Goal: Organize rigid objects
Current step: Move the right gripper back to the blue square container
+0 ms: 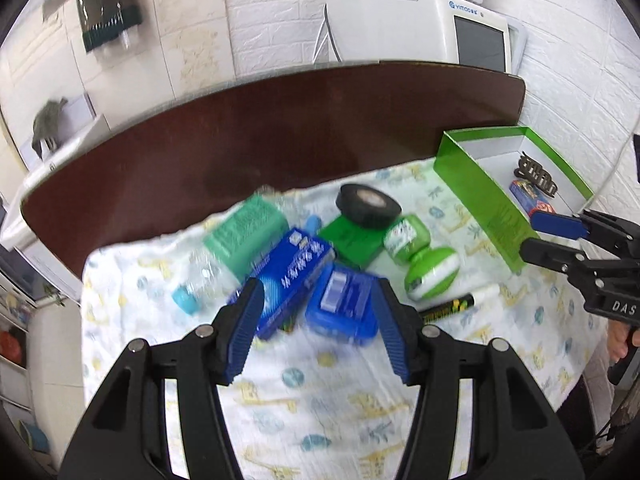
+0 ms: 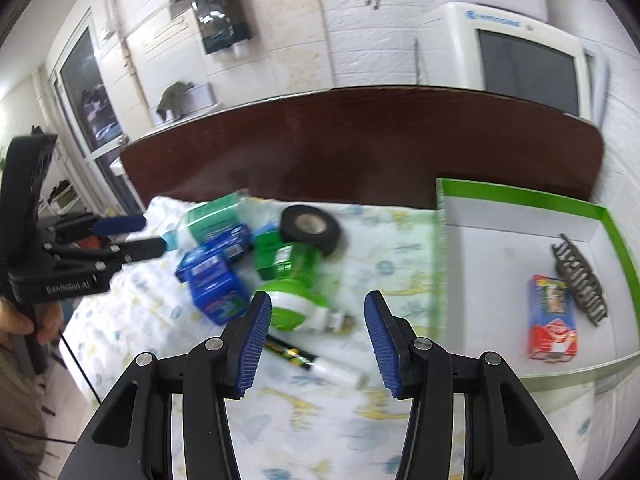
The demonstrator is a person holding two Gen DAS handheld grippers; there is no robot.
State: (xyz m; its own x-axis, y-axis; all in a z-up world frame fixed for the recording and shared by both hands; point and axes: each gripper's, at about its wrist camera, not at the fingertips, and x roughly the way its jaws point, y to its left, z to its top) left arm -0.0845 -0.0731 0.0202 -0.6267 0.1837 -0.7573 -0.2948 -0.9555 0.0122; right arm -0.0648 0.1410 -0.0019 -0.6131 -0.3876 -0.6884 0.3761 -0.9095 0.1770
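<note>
Left wrist view: my left tool (image 1: 316, 328) gapes empty at lower centre over the blue case (image 1: 342, 306); my right tool (image 2: 316, 344) gapes empty too, green box (image 2: 520, 204) at right.

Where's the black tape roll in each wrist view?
Left wrist: black tape roll sits above centre, lying partly on a green box, left of the green-walled tray.
Right wrist: same roll is left of centre, at the far end of the pile, well left of the tray.
Shared landmark: the dark hair clip inside the tray.
</note>
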